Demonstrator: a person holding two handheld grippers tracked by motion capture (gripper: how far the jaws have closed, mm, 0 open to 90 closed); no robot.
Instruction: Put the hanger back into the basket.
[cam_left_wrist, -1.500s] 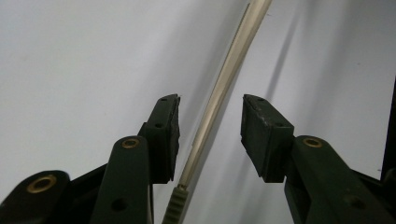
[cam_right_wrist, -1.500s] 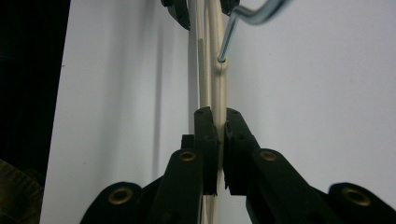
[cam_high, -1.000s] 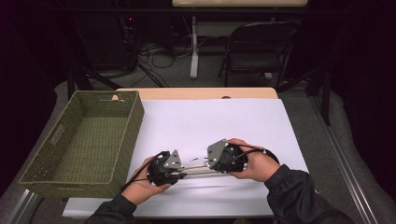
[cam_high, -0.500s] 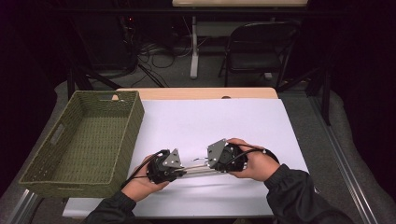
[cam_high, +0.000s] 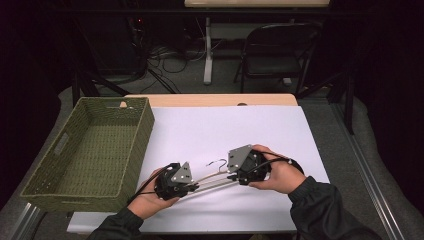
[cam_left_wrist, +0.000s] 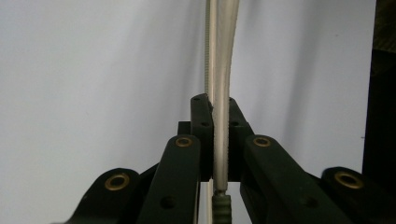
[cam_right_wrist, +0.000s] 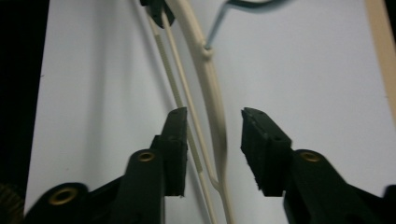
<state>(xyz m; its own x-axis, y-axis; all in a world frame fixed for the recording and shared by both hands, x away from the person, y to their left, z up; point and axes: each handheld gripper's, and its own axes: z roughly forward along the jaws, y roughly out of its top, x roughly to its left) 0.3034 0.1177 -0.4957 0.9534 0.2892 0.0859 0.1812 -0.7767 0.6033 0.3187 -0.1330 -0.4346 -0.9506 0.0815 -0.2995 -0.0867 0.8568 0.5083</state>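
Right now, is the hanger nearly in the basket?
Not yet. The left hand-held gripper is clamped on the cream hanger, which lies on the white table. The right hand-held gripper has just been opening, its pads clear of it. The green basket is empty.

Both tongs are black: the left tongs (cam_high: 192, 186) and right tongs (cam_high: 231, 176) each carry a grey three-cornered plate, brass-coloured pivot pins and a trailing black cable. The person's sleeves are dark.
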